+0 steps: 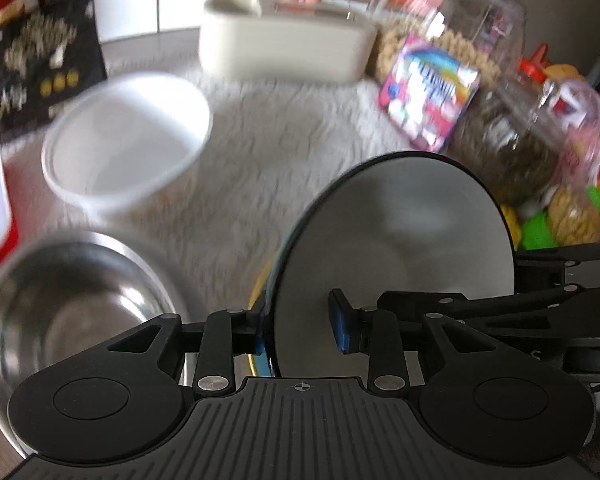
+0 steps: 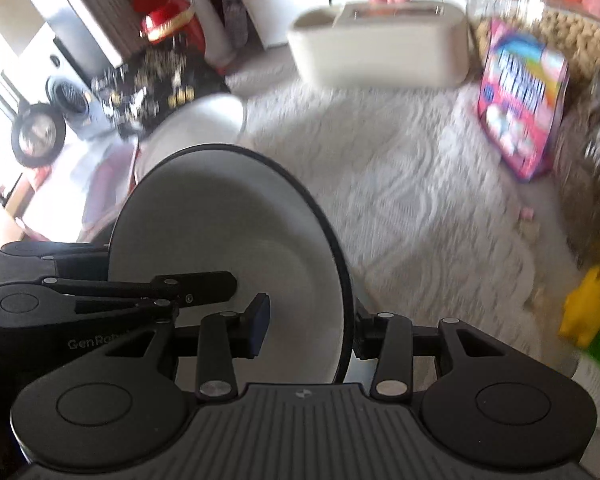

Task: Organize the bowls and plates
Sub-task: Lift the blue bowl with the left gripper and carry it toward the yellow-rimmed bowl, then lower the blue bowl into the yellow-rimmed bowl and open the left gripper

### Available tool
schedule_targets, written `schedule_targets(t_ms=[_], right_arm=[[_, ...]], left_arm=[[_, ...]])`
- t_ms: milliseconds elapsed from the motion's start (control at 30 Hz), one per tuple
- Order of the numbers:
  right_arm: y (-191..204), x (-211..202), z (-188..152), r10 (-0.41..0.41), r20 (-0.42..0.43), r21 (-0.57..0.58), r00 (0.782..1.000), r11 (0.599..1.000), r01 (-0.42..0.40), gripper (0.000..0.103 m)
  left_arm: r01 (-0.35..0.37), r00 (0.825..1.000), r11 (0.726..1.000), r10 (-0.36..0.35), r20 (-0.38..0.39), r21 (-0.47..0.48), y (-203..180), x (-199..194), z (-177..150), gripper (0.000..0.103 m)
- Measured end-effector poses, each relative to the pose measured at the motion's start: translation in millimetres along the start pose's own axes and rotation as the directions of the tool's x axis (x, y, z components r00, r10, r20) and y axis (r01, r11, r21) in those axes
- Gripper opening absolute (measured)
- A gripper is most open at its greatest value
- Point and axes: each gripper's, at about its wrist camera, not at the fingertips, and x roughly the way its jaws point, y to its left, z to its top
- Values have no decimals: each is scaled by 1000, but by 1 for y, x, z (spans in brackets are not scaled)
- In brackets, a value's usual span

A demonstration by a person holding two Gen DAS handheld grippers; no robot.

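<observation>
- Both grippers straddle the rim of one black-rimmed plate (image 1: 400,248), held on edge above the white rug (image 1: 260,152). Left gripper (image 1: 300,330): jaws apart, one pad just beside the plate's outer face, the other off its inner face. Right gripper (image 2: 310,326): left pad clear of the plate face, far jaw hidden behind the rim; jaws read as apart, contact can't be confirmed.
- Left wrist only: steel bowl (image 1: 72,312) just left of the plate, one white tub (image 1: 128,140) beyond it, a yellow-and-blue edge (image 1: 262,292) tucked behind the plate's rim.
- Right wrist only: the white tub is mostly blocked by the plate; small pink bits (image 2: 526,213) on the rug right of the plate.
- Count: one plate, one steel bowl, one white tub.
- Right of the plate: pink box (image 1: 428,96), clear jars (image 1: 452,12), yellow and green toys (image 2: 592,312).
- Beyond the plate, far: cream toaster (image 1: 288,40); black box (image 1: 40,64) far left.
- Heavy motion blur in both views.
</observation>
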Motion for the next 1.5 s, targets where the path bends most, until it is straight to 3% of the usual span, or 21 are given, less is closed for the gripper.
schedule_targets(t_ms=[100, 333, 700, 900, 1000, 1300, 1400, 1500], right_arm=[[-1, 12, -11, -23, -36, 8, 999, 1000, 23, 42], [-2, 14, -16, -1, -41, 4, 999, 1000, 1, 43], [-1, 0, -17, -22, -11, -19, 1000, 1000, 22, 43], [4, -13, -17, -68, 27, -53, 997, 996, 69, 43], [10, -18, -17, -107, 49, -78, 993, 991, 111, 45], [30, -28, -13, -170, 87, -120, 982, 976, 180, 48], [31, -29, -6, -168, 82, -106, 982, 979, 177, 48], [34, -33, 7, -184, 100, -88, 978, 977, 193, 48]], left_arm=[[59, 998, 998, -59, -12, -22, 7, 1, -9, 32], [94, 996, 995, -94, -9, -31, 16, -6, -20, 29], [81, 997, 996, -81, 3, -29, 16, -10, -22, 24], [72, 997, 997, -72, 27, -26, 17, -20, -23, 28], [66, 996, 998, -64, 57, -21, 18, -30, -24, 24], [94, 991, 990, -83, 108, -102, 44, -47, -23, 24], [135, 988, 982, -123, 96, -130, 57, -44, -20, 24], [193, 974, 966, -169, 148, -171, 81, -51, -3, 24]])
